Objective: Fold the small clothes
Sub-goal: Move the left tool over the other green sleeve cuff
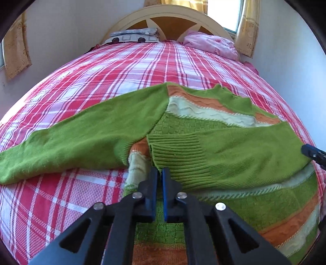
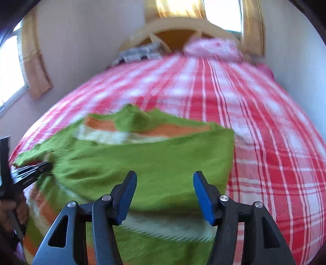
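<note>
A small green knit sweater point(image 1: 214, 130) with orange and cream stripes lies on the bed. Its left sleeve point(image 1: 71, 140) stretches out to the left. Its right sleeve point(image 1: 234, 150) is folded across the body. My left gripper point(image 1: 160, 170) is shut on the ribbed cuff point(image 1: 175, 155) of that folded sleeve. My right gripper point(image 2: 165, 175) is open and empty just above the folded sleeve point(image 2: 152, 159); its tip shows at the right edge of the left wrist view point(image 1: 313, 152). The left gripper shows at the left of the right wrist view point(image 2: 32, 171).
The bed has a red and white plaid sheet point(image 1: 126, 77). A grey patterned pillow point(image 1: 132, 34) and a pink pillow point(image 1: 212, 44) lie by the wooden headboard point(image 1: 169, 18). Walls and curtained windows flank the bed.
</note>
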The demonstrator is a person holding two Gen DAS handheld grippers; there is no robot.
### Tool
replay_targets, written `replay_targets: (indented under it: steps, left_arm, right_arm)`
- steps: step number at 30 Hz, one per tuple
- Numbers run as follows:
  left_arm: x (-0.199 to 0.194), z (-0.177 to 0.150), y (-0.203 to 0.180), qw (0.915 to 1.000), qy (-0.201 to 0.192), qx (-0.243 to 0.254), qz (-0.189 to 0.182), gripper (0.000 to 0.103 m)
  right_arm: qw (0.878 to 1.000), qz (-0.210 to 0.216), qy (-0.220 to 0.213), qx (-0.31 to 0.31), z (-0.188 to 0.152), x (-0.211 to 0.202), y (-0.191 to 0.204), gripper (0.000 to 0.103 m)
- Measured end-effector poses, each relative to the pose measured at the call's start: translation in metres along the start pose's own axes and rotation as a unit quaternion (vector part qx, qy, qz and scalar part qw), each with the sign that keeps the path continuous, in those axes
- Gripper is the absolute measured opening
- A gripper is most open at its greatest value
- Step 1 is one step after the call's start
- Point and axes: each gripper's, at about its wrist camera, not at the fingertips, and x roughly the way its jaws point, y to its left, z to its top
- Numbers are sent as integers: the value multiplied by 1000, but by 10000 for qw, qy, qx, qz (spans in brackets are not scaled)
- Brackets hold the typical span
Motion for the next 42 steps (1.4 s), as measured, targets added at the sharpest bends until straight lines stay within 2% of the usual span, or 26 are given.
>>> replay_targets:
  steps: [1,2,6,8,9,11,12,15,16,18,21,23,25,28,29,32,36,39,42]
  left_arm:
    - [-1,0,-1,10000,-5,30,16,10]
    - [-3,0,-2,10000,-30,70,-21,11]
    - [-3,-7,-6,9995,-10,289,101,26]
    - [-4,-9,-4,9994,-14,307,134,27]
    - [-4,-9,-4,9995,-22,292,121,27]
    - [-4,-9,-3,9995,-25,276,128,27]
    - [-5,-10,-3,9995,-41,271,134,28]
    - [-12,-15,2,9995,-80,254,155,28]
    - [-17,-18,5,9995,-106,241,173,28]
    - [-33,-24,19,9992,-292,161,240,31]
    - [-56,-31,48,9968,-588,43,542,58]
    - [-69,-34,70,9934,-805,-38,821,63]
    - [-74,-35,94,9903,-815,-64,1122,70]
    - [-78,-39,138,9848,-710,-345,1549,71]
    - [-80,-41,154,9833,-671,-479,1623,71]
    - [-85,-48,189,9789,-561,-808,1793,71]
    - [-84,-59,237,9694,-377,-1273,2066,71]
    - [-87,-66,270,9612,-282,-1876,2000,71]
    - [-90,-70,292,9512,-342,-2378,1937,70]
  right_arm:
    - [9993,-124,341,30,-4,11,-7,59]
    - [9989,-130,441,-21,-8,13,-9,58]
    - [9978,-386,411,-351,-14,-1,1,58]
    - [9978,-478,170,-429,-8,-15,17,59]
    - [9978,-377,51,-551,-5,-19,30,59]
    - [9963,-346,4,-785,0,-16,54,60]
    - [9959,-367,61,-822,2,-8,61,60]
    - [9948,-346,764,-585,-8,33,68,60]
    - [9950,-476,612,-633,-11,31,72,61]
    - [9939,-575,595,-733,-11,21,79,61]
    - [9962,-109,393,-773,-2,9,100,61]
    - [9944,47,247,-1027,4,12,125,61]
    - [9922,219,247,-1200,9,25,150,61]
    - [9883,431,492,-1375,2,50,181,61]
    - [9861,521,547,-1478,-3,56,188,65]
    - [9785,357,316,-2006,-26,50,214,73]
    - [9767,552,111,-2071,-34,45,213,74]
    - [9776,698,118,-1981,-33,45,209,77]
    - [9751,596,92,-2133,-38,46,215,82]
